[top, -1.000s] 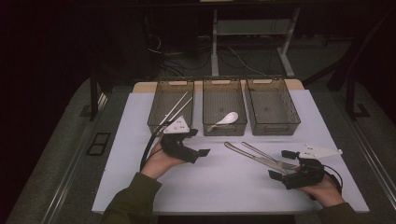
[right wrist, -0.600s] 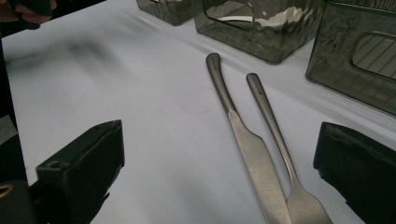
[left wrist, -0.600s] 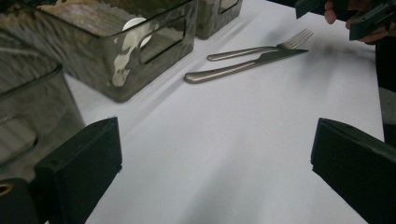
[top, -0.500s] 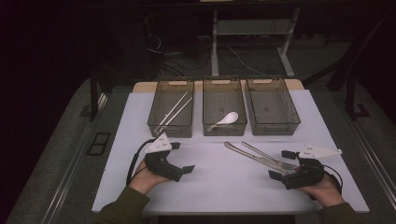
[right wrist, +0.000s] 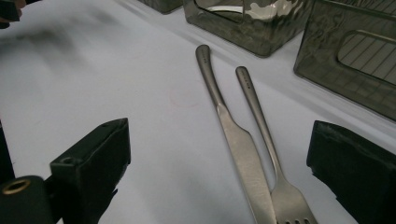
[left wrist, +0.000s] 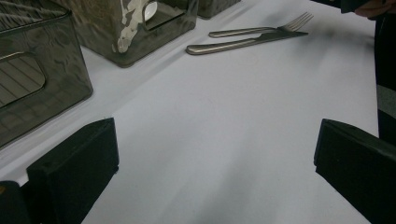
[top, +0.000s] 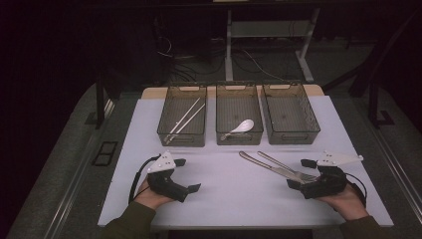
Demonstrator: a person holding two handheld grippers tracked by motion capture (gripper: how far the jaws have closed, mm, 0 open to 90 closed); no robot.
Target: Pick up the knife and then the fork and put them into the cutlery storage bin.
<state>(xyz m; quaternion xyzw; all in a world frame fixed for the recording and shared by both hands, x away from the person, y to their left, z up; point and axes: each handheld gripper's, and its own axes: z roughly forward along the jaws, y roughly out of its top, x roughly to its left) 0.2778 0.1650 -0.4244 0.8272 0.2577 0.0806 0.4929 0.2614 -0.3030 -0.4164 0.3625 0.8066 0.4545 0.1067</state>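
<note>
Darkness swallows the room behind the white desk (top: 239, 194), where three smoky bins sit in a row. On the left, the left gripper (top: 186, 175) rests with fingers spread wide over bare desk. On the right, the right gripper (top: 298, 174) has just been narrowing its wide fingers, which straddle the knife (right wrist: 236, 140) and fork (right wrist: 264, 126) without pressing them; the blade tip and the fork's tines are cut off at the right gripper view's edge.
</note>
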